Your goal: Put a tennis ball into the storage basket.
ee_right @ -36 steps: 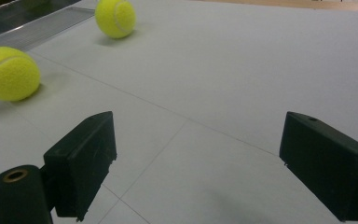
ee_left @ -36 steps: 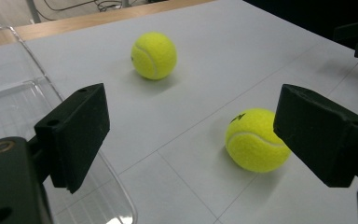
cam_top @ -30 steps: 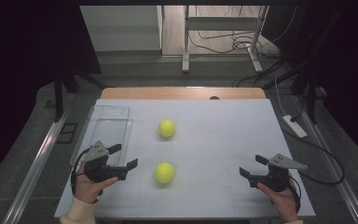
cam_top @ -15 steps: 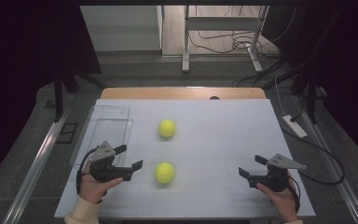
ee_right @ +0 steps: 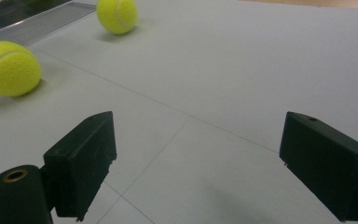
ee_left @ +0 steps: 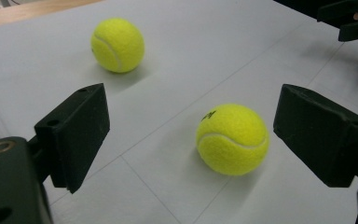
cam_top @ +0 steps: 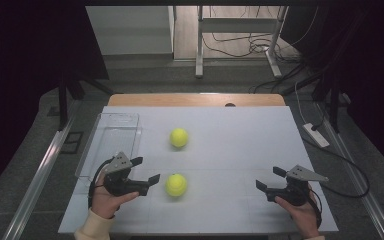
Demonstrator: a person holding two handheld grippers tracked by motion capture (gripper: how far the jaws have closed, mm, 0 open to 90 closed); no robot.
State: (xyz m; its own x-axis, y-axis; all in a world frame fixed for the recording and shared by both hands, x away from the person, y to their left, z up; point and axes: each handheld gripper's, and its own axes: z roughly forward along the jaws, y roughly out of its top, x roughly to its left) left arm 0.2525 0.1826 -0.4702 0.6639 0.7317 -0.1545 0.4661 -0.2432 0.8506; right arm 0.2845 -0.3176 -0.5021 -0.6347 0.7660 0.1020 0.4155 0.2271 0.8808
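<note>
Left gripper (cam_top: 147, 171) is held with jaws apart just beside the near yellow felt tennis ball (cam_top: 176, 185) by the white tabletop's (cam_top: 240, 150) front edge; right gripper (cam_top: 271, 178) likewise spread, unladen.

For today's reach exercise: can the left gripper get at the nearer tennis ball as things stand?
Probably yes. The left gripper is open and faces the nearer tennis ball. In the left gripper view the ball lies ahead, framed by its spread jaws, with bare table before it and nothing in the way.

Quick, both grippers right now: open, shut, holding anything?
Left gripper: open, empty, near tennis ball just ahead.
Right gripper: open, empty.
</note>
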